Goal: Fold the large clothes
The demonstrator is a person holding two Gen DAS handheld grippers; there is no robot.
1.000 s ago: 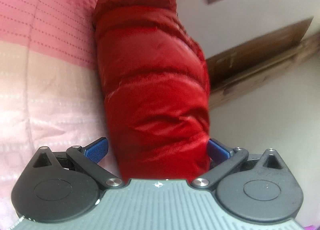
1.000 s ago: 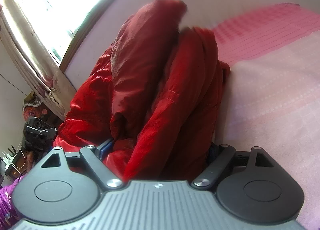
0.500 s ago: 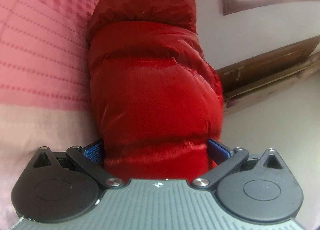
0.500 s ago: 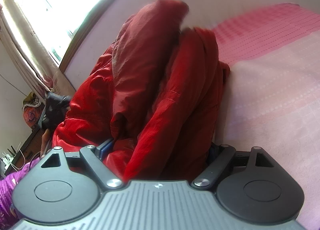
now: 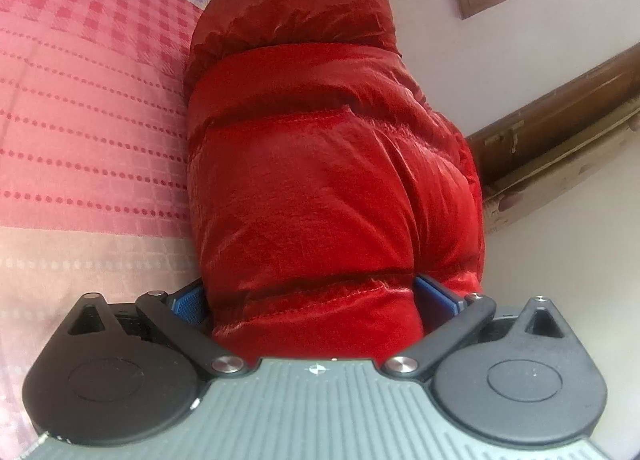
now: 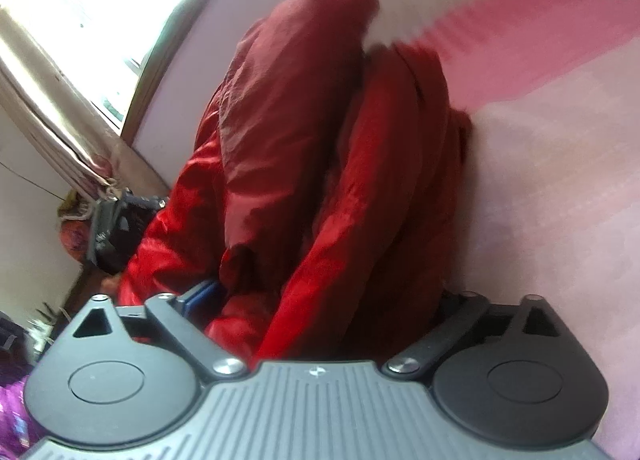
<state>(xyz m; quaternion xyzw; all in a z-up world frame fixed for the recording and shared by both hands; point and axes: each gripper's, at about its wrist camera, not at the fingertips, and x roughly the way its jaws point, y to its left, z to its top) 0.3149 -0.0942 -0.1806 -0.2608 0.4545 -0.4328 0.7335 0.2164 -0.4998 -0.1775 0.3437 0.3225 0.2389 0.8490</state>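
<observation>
The red puffer jacket (image 5: 328,180) rises from the lower centre toward the top of both frames, beside the pink bed (image 5: 92,132). The left gripper (image 5: 316,300) and right gripper (image 6: 320,300) each clamp a thick bunch of it between their jaws.

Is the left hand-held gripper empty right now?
No: in the left wrist view the left hand-held gripper has the red puffer jacket bulging between its blue pads, clamped on both sides.
</observation>
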